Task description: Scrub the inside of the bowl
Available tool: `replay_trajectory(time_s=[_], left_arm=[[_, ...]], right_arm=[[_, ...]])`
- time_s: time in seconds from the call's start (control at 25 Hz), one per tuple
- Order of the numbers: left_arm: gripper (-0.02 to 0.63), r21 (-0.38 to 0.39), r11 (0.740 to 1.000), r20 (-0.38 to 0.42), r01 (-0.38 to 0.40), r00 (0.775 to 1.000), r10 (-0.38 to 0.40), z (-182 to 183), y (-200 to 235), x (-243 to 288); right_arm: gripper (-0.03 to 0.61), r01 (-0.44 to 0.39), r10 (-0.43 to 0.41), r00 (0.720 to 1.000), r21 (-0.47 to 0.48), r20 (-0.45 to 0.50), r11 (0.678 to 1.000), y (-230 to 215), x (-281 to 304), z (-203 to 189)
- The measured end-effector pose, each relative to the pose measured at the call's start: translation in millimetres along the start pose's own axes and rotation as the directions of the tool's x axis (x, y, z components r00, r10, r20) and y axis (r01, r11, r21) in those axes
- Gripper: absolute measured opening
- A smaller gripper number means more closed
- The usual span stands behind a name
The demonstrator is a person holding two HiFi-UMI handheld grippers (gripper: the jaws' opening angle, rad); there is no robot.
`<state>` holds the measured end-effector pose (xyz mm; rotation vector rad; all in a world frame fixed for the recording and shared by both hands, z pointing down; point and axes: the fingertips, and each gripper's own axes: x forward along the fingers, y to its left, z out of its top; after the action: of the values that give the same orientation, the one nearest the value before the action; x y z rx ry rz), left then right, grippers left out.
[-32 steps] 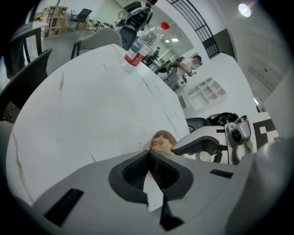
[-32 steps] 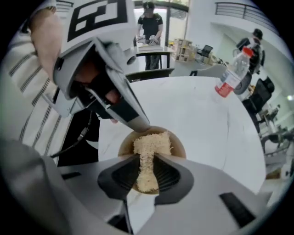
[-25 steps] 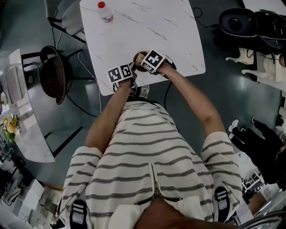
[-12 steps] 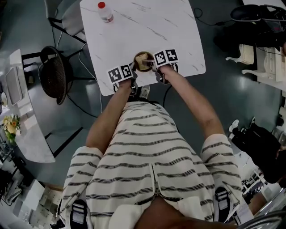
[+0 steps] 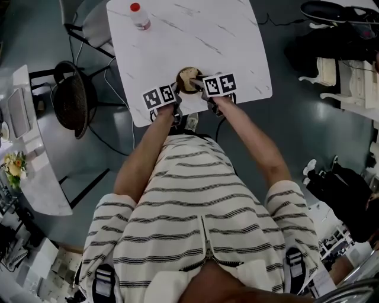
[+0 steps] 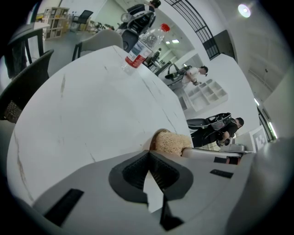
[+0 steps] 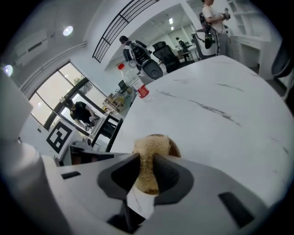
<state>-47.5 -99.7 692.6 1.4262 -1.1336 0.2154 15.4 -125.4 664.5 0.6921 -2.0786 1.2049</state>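
A small brown bowl (image 5: pixel 184 87) stands near the front edge of the white marble table (image 5: pixel 207 35). A tan loofah sponge (image 5: pixel 188 74) sits inside it. My left gripper (image 5: pixel 176 90) is at the bowl's left side, its jaws pinched together on the brown rim (image 6: pixel 150 141). In the left gripper view (image 6: pixel 149 158) the sponge (image 6: pixel 170 142) shows just past the jaw tips. My right gripper (image 5: pixel 198 83) reaches in from the right and is shut on the sponge (image 7: pixel 149 151), pressing it down into the bowl (image 7: pixel 173 148); the jaws (image 7: pixel 147 172) squeeze its lower part.
A plastic water bottle with a red cap (image 5: pixel 140 16) stands at the table's far left corner, also visible as the bottle (image 7: pixel 138 87). A black wicker chair (image 5: pixel 74 97) is left of the table. People and shelving stand in the background.
My right gripper has swung from tilted over the bowl to its right side, uncovering the sponge in the bowl. The left gripper and bowl have stayed put.
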Motion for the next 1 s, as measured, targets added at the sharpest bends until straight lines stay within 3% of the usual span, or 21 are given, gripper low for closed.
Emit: replay_trajectory(time_s=[0.12,0.24,0.4,0.52,0.84,1.0], left_arm=[[0.008,-0.001,1.000,0.003,0.000,1.000,0.000,1.8,-0.3,0.0],[0.008,-0.001,1.000,0.002,-0.001,1.000,0.001,1.3,0.5,-0.1],[0.008,0.001,1.000,-0.012,-0.008,1.000,0.008,-2.3,-1.0,1.5],[0.008,0.005,1.000,-0.019,-0.015,1.000,0.015,-4.2,-0.4,2.0],[0.008,-0.008,1.000,-0.012,-0.016,1.000,0.016,-1.4,-0.5,3.6],[0.008,-0.008,1.000,-0.012,-0.018,1.000,0.018,-1.1,-1.0,3.4]], right_arm=[[0.097,-0.005,0.006,0.998,-0.007,0.065,1.000,2.5,-4.9,10.2],[0.097,0.021,-0.009,0.995,-0.118,0.100,0.993,9.2,-6.6,17.3],[0.097,-0.009,0.025,0.997,-0.222,0.070,0.975,22.0,2.0,11.7],[0.097,-0.024,0.032,0.999,-0.329,0.020,0.944,31.2,5.7,2.1],[0.096,-0.040,0.034,0.999,-0.308,-0.023,0.951,26.9,-2.1,-11.2],[0.096,-0.011,-0.008,0.999,-0.376,-0.049,0.927,22.4,-9.2,-19.1]])
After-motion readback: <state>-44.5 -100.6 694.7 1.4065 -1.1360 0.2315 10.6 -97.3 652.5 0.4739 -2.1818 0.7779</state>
